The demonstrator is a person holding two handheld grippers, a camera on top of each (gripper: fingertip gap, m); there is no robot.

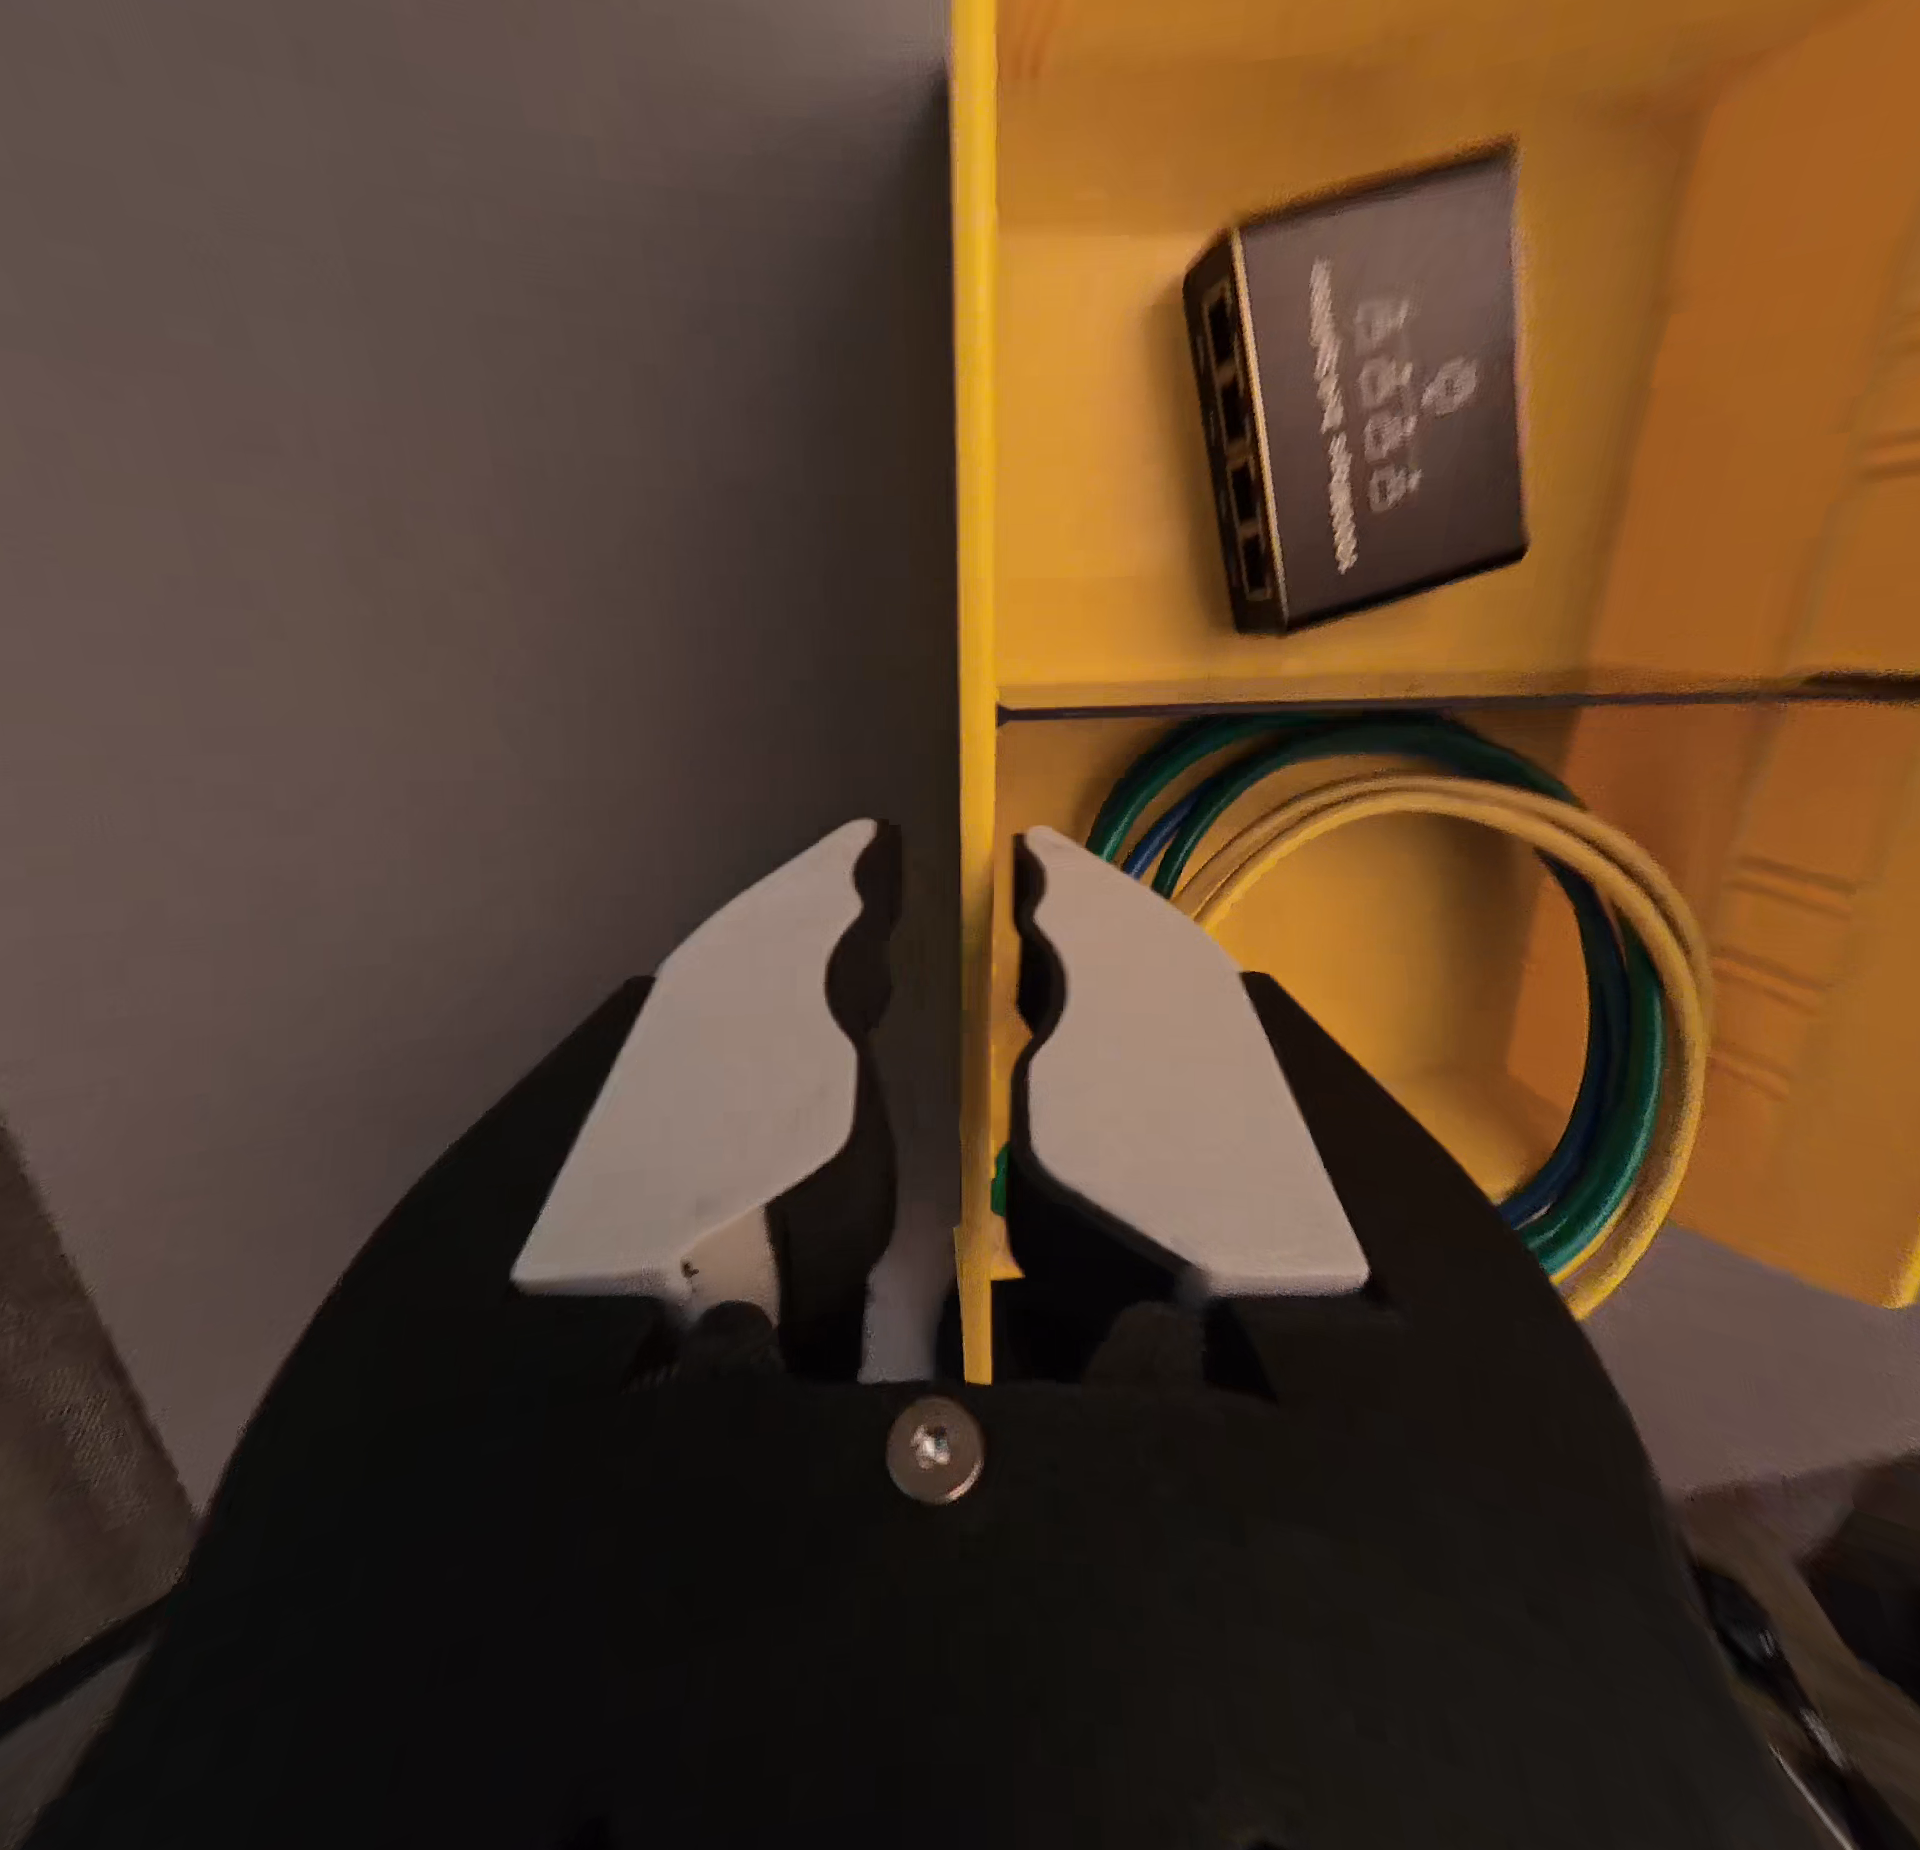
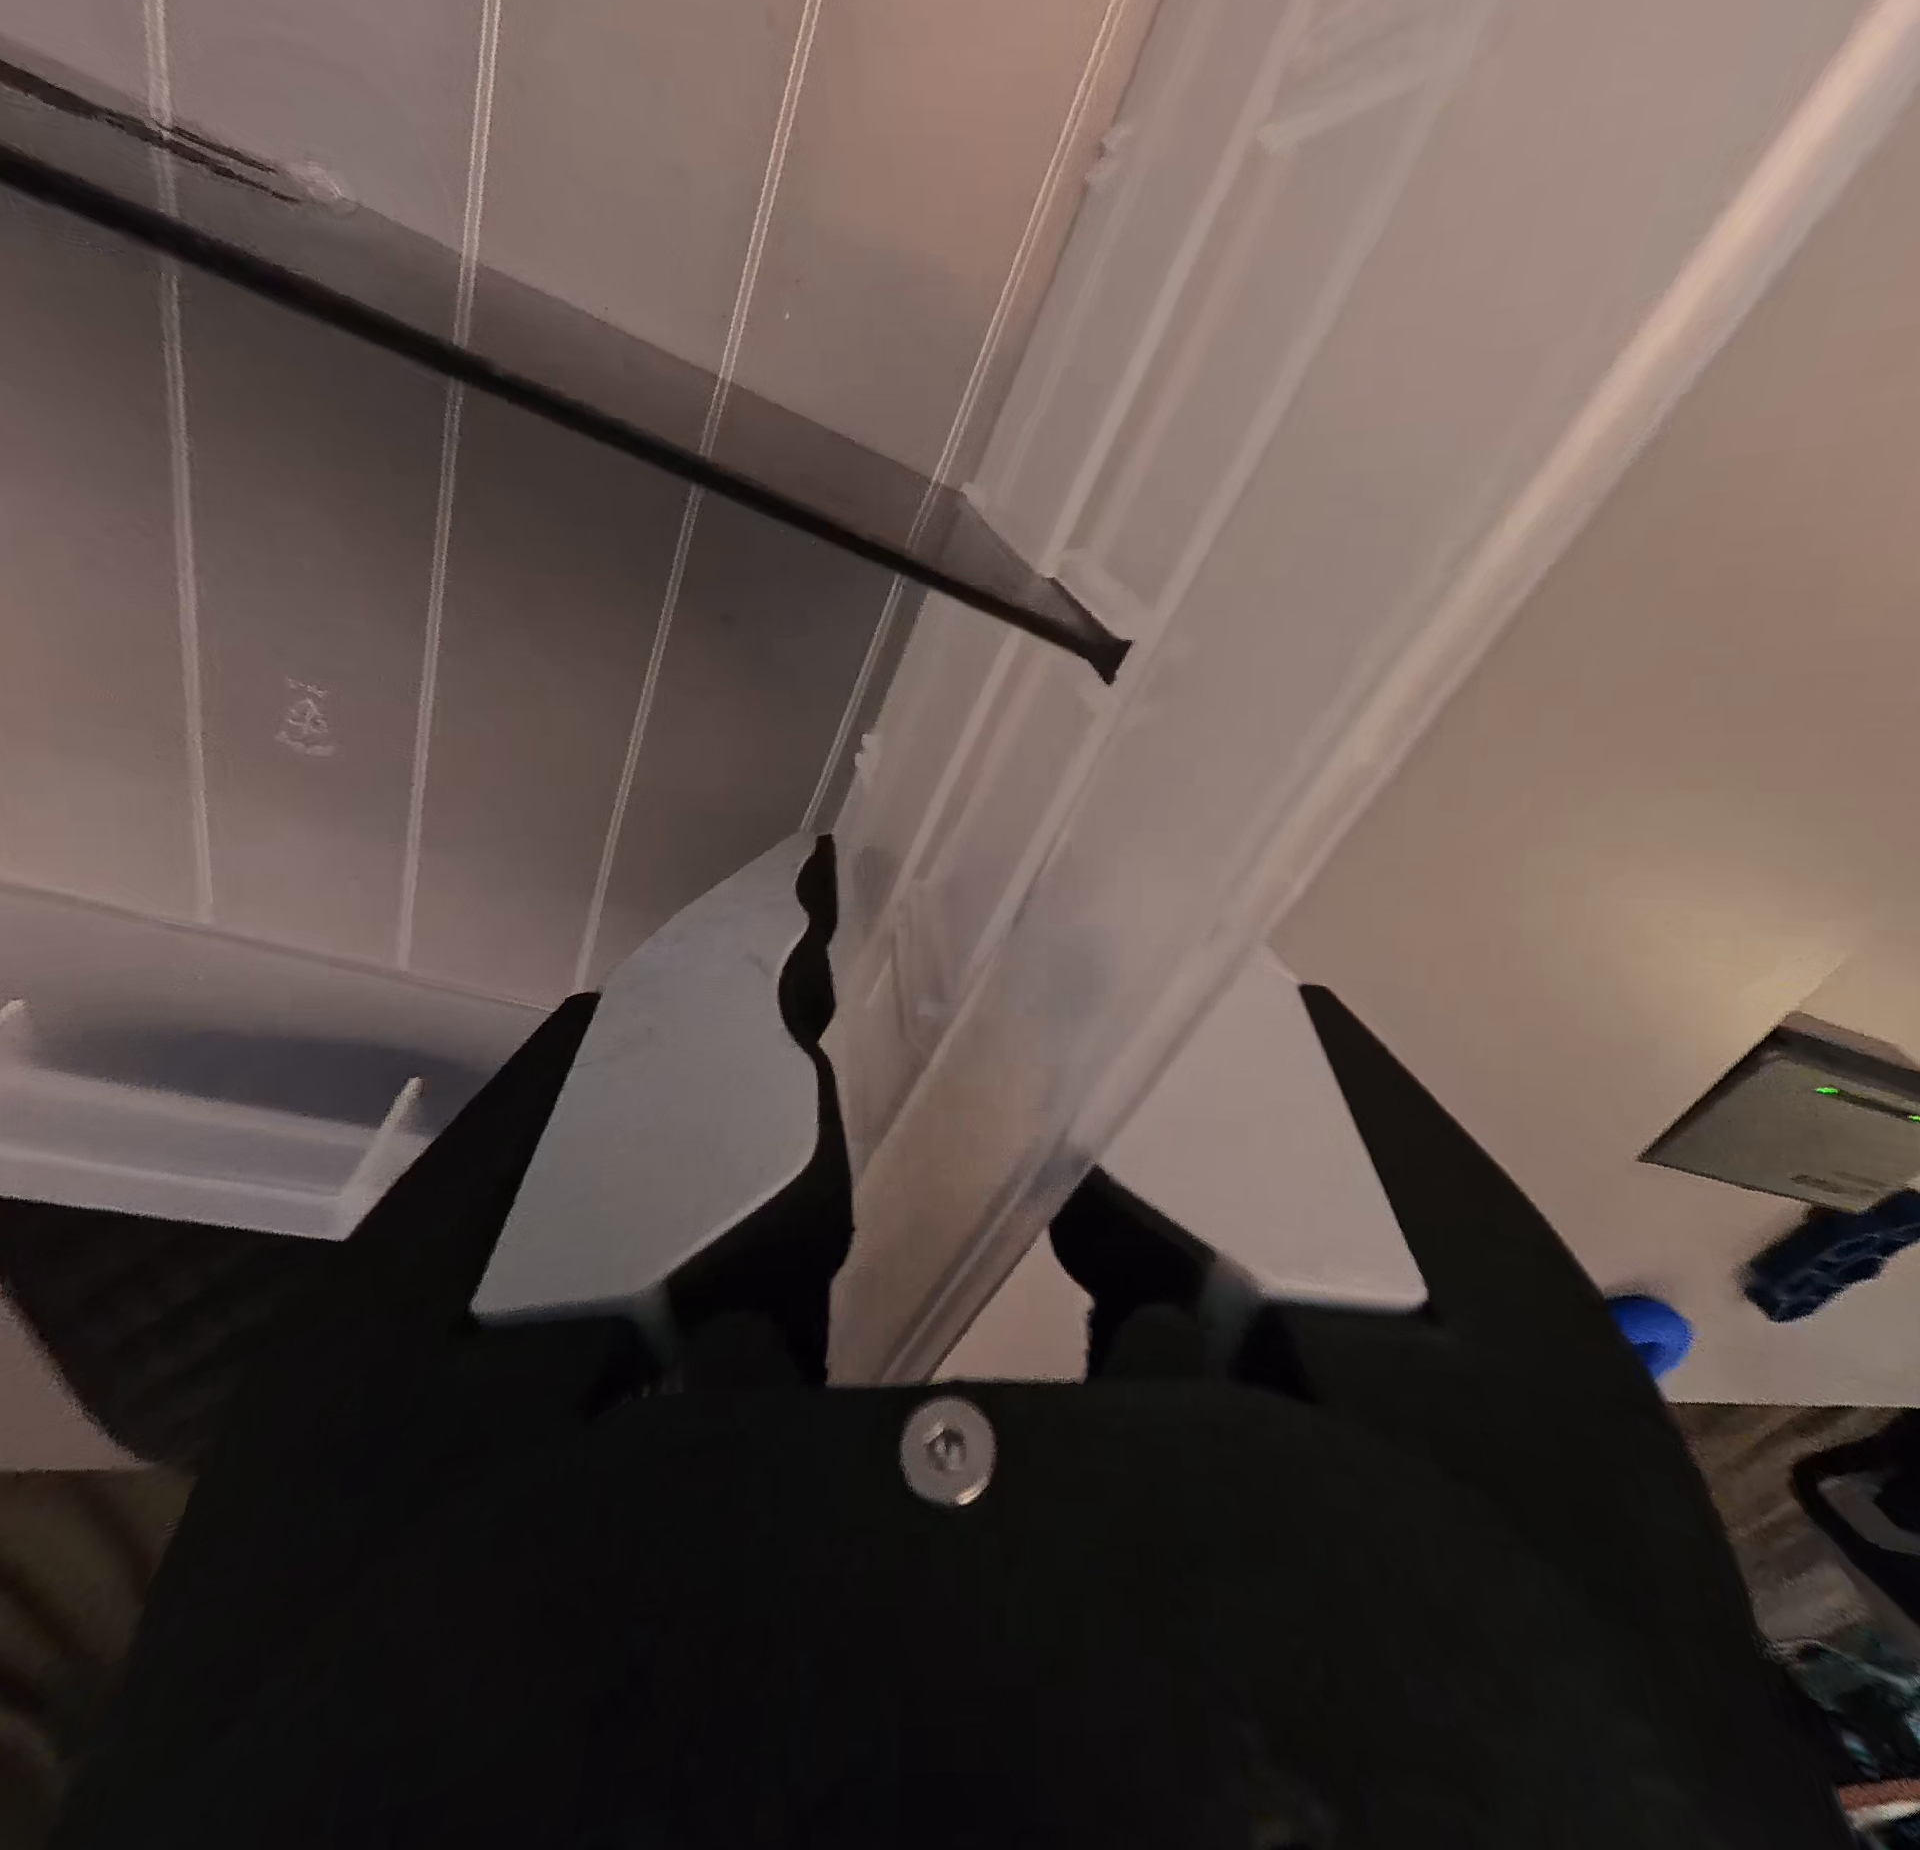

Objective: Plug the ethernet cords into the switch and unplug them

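Observation:
A black ethernet switch (image 1: pixel 1382 387) lies in the upper compartment of a yellow bin (image 1: pixel 1299 86), its ports facing left with nothing plugged in. Coiled green, blue and yellow ethernet cords (image 1: pixel 1621 969) lie in the compartment below it. My left gripper (image 1: pixel 956 844) straddles the bin's left wall (image 1: pixel 975 450), one finger on each side, closed on it. My right gripper (image 2: pixel 914 896) is closed on the wall (image 2: pixel 1195 657) of a clear plastic bin; its right finger shows only dimly through the plastic. Switch and cords do not show in the right wrist view.
A yellow divider (image 1: pixel 1351 688) separates switch and cords. A grey wall (image 1: pixel 468 450) stands left of the bin. The clear bin has a dark divider (image 2: pixel 520 387). A grey box with green lights (image 2: pixel 1797 1114) and blue objects (image 2: pixel 1839 1260) sit at the right. One gripper's finger ends stand about 70 centimetres off the other's.

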